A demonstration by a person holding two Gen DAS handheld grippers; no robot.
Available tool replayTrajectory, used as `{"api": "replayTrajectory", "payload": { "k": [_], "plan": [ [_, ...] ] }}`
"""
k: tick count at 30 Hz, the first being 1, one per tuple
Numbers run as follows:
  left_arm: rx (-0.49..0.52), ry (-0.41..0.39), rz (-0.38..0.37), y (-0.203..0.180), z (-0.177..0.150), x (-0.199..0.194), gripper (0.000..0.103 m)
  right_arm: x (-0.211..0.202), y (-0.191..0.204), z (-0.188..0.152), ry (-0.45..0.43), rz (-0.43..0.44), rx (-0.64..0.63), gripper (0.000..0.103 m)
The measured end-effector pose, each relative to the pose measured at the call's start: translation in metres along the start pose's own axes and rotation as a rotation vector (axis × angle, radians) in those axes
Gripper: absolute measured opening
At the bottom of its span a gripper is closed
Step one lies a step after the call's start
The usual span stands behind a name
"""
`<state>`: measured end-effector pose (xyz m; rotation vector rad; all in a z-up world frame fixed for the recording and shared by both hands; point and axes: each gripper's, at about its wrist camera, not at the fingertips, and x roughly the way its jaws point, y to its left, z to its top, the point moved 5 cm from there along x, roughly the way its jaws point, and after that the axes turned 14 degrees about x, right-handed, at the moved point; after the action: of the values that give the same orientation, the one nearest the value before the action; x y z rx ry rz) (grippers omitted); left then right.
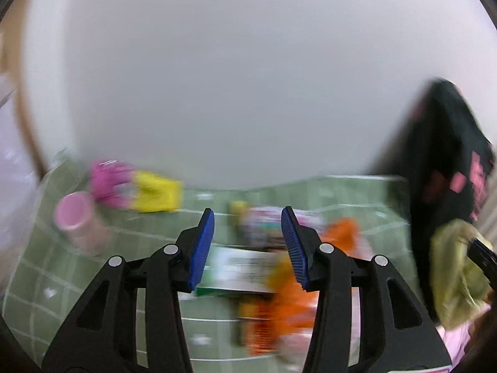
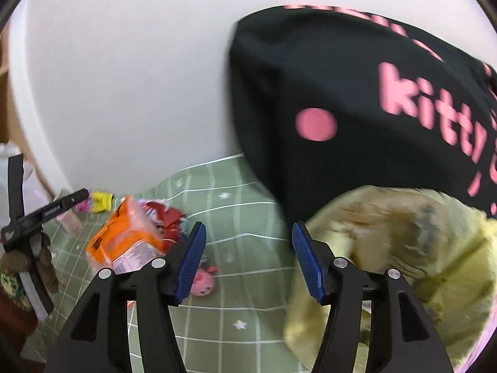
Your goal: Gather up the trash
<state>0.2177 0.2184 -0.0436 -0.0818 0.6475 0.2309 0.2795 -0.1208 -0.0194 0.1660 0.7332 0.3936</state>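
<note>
- On the green checked desk (image 1: 56,279), far left, lie a pink cup (image 1: 74,214) and a yellow wrapper (image 1: 155,195).
- The left gripper (image 1: 248,245), jaws wide and empty, hovers over an orange packet (image 1: 289,301); square up on it before closing.
- The right gripper (image 2: 248,258), jaws wide, faces the yellow-lined bin (image 2: 403,248); hold clear of the liner.

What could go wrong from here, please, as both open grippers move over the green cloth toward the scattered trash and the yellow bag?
1. Both views are motion-blurred, so the left gripper might close off target on the orange packet.
2. The small pink toy lies near the trash and could be collected by mistake.
3. The right gripper hangs at the edge of the yellow bag, which could snag or collapse.
</note>
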Motion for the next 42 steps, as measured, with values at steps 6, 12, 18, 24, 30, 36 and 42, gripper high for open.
{"api": "replayTrajectory", "payload": {
  "k": [6,12,18,24,30,36,42],
  "plan": [
    [-0.110,0.041,0.102,0.053,-0.020,0.021,0.051,0.026,0.027,-0.002,0.029,-0.005,-0.043,0.054],
    [-0.001,0.122,0.244,0.057,-0.018,0.065,0.052,0.053,0.040,-0.011,0.092,0.027,-0.079,0.054],
    [0.044,0.208,0.293,0.073,-0.010,0.112,0.051,0.070,0.038,-0.009,0.142,0.023,-0.099,0.054],
    [0.011,0.261,0.300,0.089,-0.014,0.130,0.047,0.076,0.035,0.000,0.150,-0.002,-0.100,0.054],
    [0.021,0.243,0.171,0.079,-0.013,0.122,0.004,0.078,0.050,0.003,0.142,0.005,-0.120,0.054],
    [-0.002,0.227,0.086,0.083,-0.027,0.092,0.000,0.069,0.066,-0.004,0.130,0.037,-0.138,0.054],
    [-0.076,0.160,-0.027,0.082,-0.045,0.029,0.001,0.064,0.093,-0.011,0.129,0.095,-0.178,0.054]
  ]
}}
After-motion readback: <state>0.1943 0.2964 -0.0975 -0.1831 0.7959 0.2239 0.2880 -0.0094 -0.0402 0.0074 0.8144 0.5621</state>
